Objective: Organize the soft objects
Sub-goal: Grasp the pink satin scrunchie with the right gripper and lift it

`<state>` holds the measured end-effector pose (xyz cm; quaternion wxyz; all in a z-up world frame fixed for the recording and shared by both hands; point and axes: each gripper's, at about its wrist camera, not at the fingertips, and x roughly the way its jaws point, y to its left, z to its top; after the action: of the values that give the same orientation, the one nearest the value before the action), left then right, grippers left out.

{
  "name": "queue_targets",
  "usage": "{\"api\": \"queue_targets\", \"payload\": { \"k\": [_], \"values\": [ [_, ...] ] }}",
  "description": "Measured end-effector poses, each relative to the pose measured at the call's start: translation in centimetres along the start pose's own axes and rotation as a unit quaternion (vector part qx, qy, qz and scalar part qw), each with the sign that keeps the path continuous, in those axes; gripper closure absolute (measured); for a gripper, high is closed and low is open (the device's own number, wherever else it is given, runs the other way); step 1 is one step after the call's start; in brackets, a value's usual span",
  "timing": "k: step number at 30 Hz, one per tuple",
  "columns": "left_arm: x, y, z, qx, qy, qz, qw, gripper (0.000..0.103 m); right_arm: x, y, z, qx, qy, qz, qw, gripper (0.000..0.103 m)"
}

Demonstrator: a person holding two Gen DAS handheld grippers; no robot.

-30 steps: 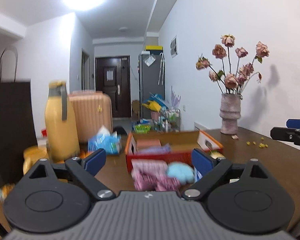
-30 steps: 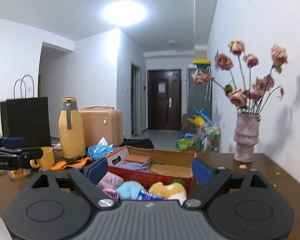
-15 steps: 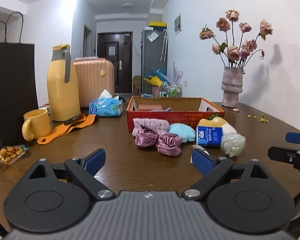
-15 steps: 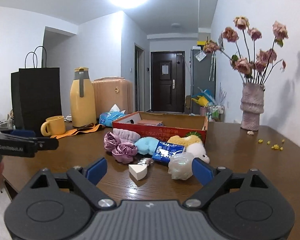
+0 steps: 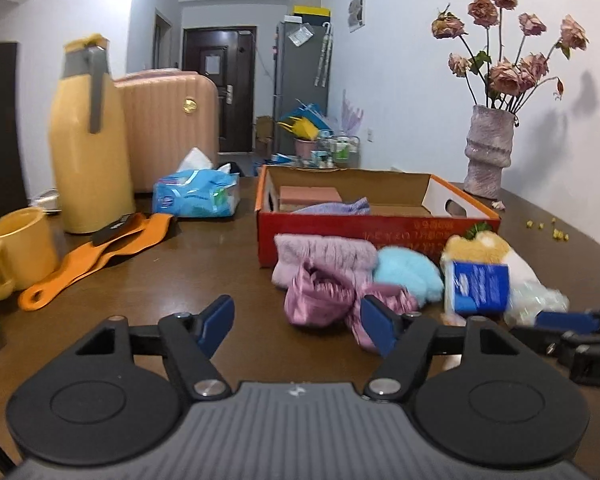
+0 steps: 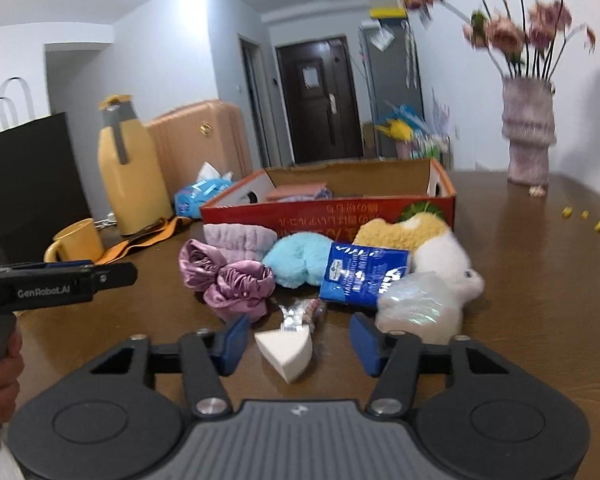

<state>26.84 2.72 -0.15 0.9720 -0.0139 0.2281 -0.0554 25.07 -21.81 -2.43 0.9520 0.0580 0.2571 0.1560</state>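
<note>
Approaching soft pile lying near side of red box; right gripper hovering, jaws apart, around white sponge wedge; left gripper jaws apart beside purple scrunchie; next needing lowering, closing gently

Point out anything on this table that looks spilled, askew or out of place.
Small yellow bits lie scattered on the brown wooden table near the grey ribbed vase, like shed crumbs or petals. A fallen dried petal sits at the vase's foot. The soft items are heaped loosely outside the red cardboard box.
</note>
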Motion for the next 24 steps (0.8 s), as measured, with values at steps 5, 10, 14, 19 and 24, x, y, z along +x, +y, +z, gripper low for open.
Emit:
{"api": "queue_targets", "payload": {
  "k": [5,10,14,19,24],
  "values": [
    [5.6,1.9,1.8,-0.032,0.022,-0.054,0.9978,0.041,4.6,1.7,2.1,-0.018,0.008,0.008,1.0,0.058],
    [8.9,3.1,1.5,-0.052,0.06,-0.088,0.9929,0.077,9.1,2.7,3.4,-0.02,0.036,0.0,0.999,0.064],
    [8.2,3.7,0.5,-0.067,0.069,-0.105,0.9898,0.085,11.0,3.0,2.7,-0.01,0.068,0.013,0.998,0.067],
    [6.8,4.1,-0.9,-0.084,0.079,-0.101,0.9882,0.093,11.1,3.8,1.6,-0.018,0.084,0.022,0.996,0.082],
    [4.8,3.7,-1.1,-0.08,0.077,-0.091,0.9896,0.098,9.5,4.5,1.5,-0.026,0.075,0.035,0.996,0.099]
  ]
}}
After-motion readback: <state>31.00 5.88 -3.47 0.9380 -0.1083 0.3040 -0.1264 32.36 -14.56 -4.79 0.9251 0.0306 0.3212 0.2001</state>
